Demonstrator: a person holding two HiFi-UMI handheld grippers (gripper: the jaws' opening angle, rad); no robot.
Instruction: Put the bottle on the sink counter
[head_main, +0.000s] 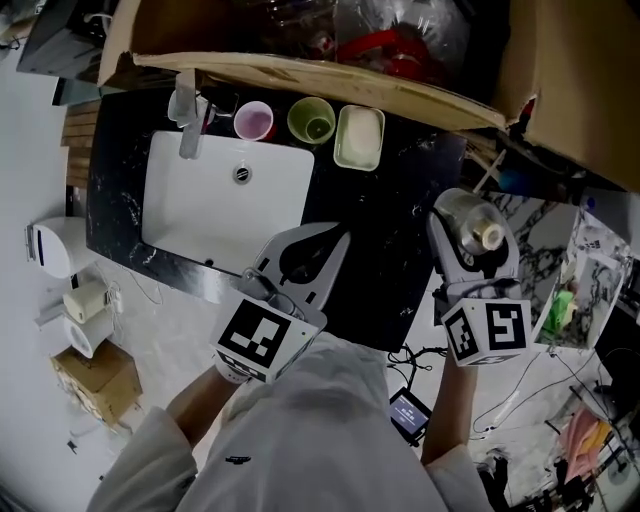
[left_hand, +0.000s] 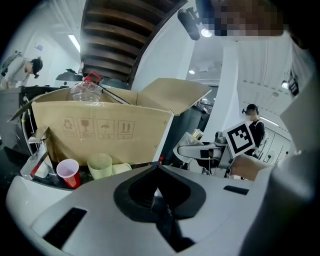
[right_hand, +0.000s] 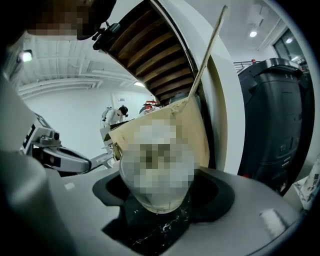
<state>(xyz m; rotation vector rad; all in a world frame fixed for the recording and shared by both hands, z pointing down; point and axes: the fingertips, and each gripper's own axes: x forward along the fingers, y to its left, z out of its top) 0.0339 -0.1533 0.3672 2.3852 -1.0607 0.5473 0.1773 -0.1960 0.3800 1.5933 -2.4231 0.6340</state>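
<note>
White sleeves and torso of the person fill the bottom of the head view, w/ the marker cubes just beyond. Further out, the right gripper (head_main: 470, 232) pinches a clear plastic bottle (head_main: 462, 208) round its body and holds it in the air, tilted, by the right end of the black marble sink counter (head_main: 400, 250); it's not set down yet. The left gripper (head_main: 335, 245) has its jaws pressed together w/ nothing btwn them, over the counter beside a white sink basin (head_main: 200, 200).

Bottle looks empty, so prob. light, thin-walled, slick and easy to crush. Best held round the body w/ gentle squeeze.

Hard to read: a mosaic patch covers most of the bottle in the right gripper view. Can't tell whether the counter lies directly under it.
</note>
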